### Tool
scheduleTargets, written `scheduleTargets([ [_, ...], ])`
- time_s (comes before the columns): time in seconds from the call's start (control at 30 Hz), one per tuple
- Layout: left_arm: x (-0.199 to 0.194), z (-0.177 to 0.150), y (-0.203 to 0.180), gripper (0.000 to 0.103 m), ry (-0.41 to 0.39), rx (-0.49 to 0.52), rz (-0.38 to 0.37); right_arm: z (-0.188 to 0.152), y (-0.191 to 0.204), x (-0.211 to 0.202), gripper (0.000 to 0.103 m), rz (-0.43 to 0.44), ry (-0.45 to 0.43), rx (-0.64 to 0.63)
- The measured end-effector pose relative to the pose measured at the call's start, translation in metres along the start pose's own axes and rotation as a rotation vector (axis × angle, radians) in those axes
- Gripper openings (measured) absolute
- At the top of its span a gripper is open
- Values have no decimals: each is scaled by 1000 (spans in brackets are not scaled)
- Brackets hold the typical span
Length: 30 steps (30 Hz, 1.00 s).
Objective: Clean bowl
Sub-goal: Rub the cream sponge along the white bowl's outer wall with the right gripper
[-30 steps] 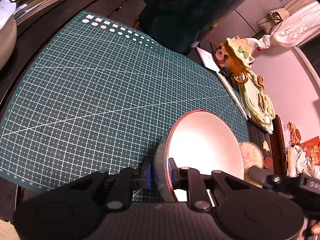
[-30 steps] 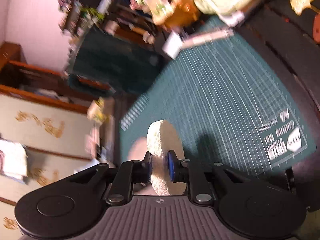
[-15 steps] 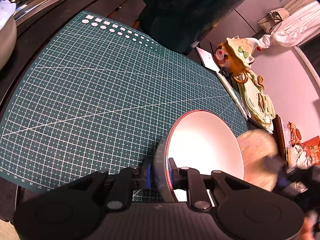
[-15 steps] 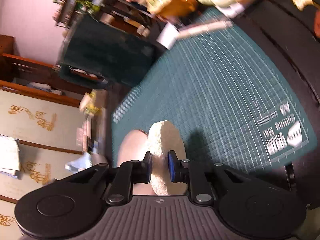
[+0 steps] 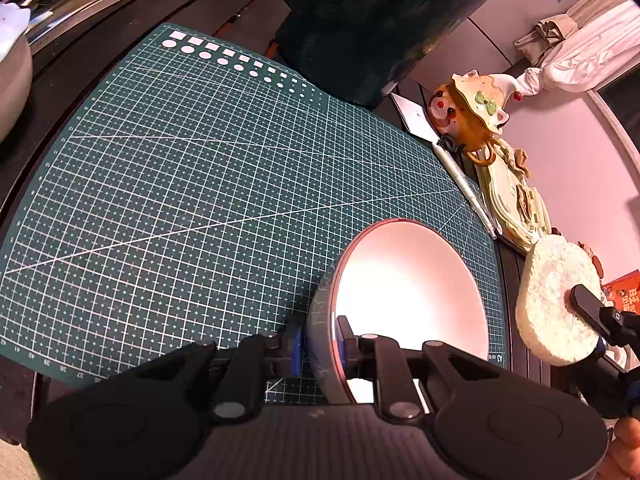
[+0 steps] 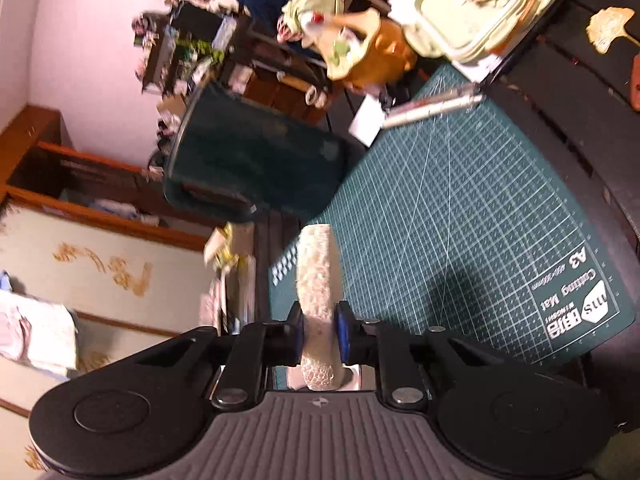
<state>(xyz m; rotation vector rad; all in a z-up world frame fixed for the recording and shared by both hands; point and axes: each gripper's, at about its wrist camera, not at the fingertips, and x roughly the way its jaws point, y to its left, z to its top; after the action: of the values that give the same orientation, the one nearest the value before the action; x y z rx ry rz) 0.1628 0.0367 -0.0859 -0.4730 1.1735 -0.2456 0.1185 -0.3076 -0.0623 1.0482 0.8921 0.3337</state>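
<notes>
The left gripper point(image 5: 320, 346) pinches the bowl point(image 5: 404, 300) by its rim, the right gripper point(image 6: 318, 330) clamps a round sponge point(image 6: 316, 280); hard scrubbing could pry the rim loose.

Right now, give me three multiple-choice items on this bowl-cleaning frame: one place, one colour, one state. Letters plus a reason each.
1. Where is the round scrub pad relative to the bowl in the left wrist view?
A. pressed inside the bowl
B. to the right of the bowl, off the rim
C. lying on the far left of the mat

2. What colour is the cutting mat?
A. dark green with a white grid
B. plain red
C. yellow

3. What is the left gripper doing?
A. open, holding nothing
B. shut on the scrub pad
C. shut on the bowl's rim

Answers:
1 B: the pad, held in the right gripper, sits beside the bowl with a gap showing.
2 A: green surface and white lines show in both views.
3 C: one finger is outside the bowl's wall, the other inside.
</notes>
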Motion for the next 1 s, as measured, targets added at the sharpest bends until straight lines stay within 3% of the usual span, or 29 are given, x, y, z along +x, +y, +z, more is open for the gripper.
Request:
scheduleTargets([
  [0.2, -1, 1, -1, 16, 0, -2, 0, -6, 4, 17, 13, -139, 73, -115],
  [0.27, -1, 1, -1, 16, 0, -1, 0, -10, 8, 24, 13, -223, 94, -202],
  [0.43, 0, 1, -1, 16, 0, 2, 2, -18, 13, 34, 15, -328, 103, -328],
  [0.57, 0, 1, -2, 16, 0, 9, 5, -19, 14, 38, 20, -336, 86, -346],
  [0.63, 0, 1, -2, 16, -1, 12, 6, -20, 14, 40, 29, -338, 73, -351],
  [1.0, -1, 0, -4, 16, -4, 18, 9, -26, 17, 49, 30, -348, 5, -381],
])
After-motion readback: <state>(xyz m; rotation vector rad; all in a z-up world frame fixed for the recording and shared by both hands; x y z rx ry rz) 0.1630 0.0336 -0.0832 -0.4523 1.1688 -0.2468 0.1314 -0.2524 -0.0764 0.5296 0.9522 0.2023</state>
